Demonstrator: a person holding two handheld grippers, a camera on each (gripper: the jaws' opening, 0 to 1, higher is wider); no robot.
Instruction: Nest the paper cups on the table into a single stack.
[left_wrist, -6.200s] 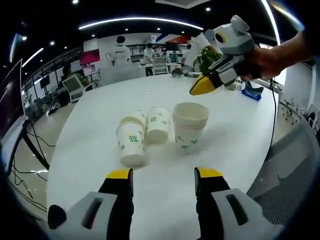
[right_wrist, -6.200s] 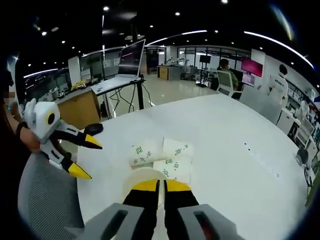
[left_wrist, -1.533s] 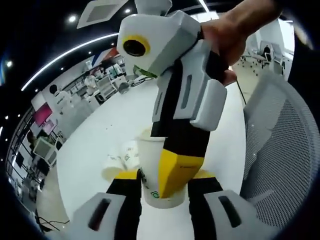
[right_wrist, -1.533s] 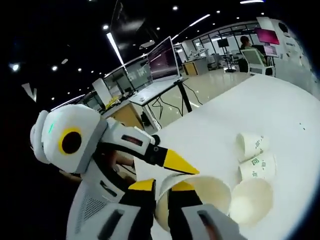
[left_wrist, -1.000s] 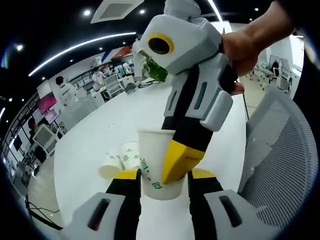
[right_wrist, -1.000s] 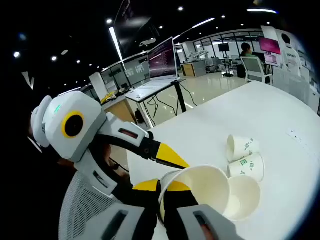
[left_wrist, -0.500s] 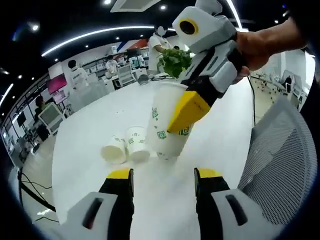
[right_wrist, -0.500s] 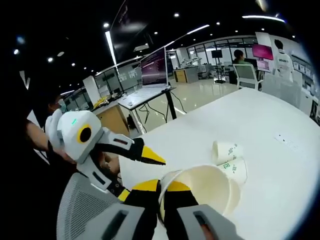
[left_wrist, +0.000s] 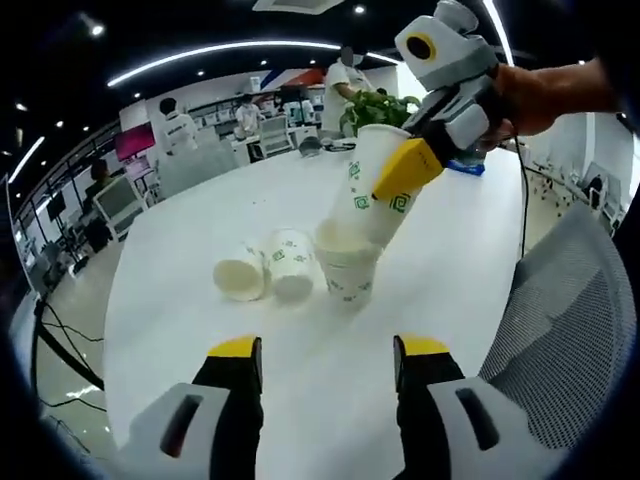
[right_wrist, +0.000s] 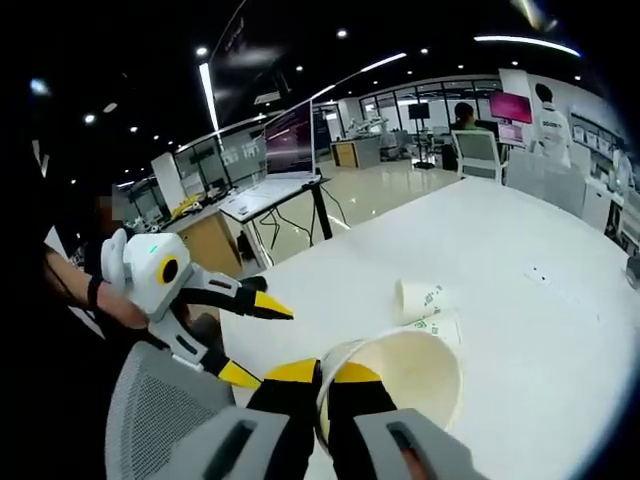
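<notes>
Jaws of the left gripper (left_wrist: 325, 352) stand wide apart with bare tabletop between them, holding nothing; in the right gripper view the same tool (right_wrist: 252, 335) hangs off the near table edge, its yellow tips spread.

Going left to right in the left gripper view: two paper cups lie on their sides touching each other — the far-left cup (left_wrist: 240, 279) showing its open mouth, its neighbour (left_wrist: 291, 266) showing green print. Just beside them an upright cup (left_wrist: 347, 264) stands on the white table (left_wrist: 180, 310). A tilted cup (left_wrist: 375, 195) has its base dipping into that upright cup's mouth (how deep it sits I cannot tell).

The right gripper (left_wrist: 402, 172) is pinched on the tilted cup's wall near the rim; in its own view the jaws (right_wrist: 320, 372) are nearly together over the rim, one tip inside and one outside.

Open tabletop stretches behind the cups and to their right. A mesh chair back (left_wrist: 560, 330) crowds the table's right edge, and the near-left edge drops to the floor.
</notes>
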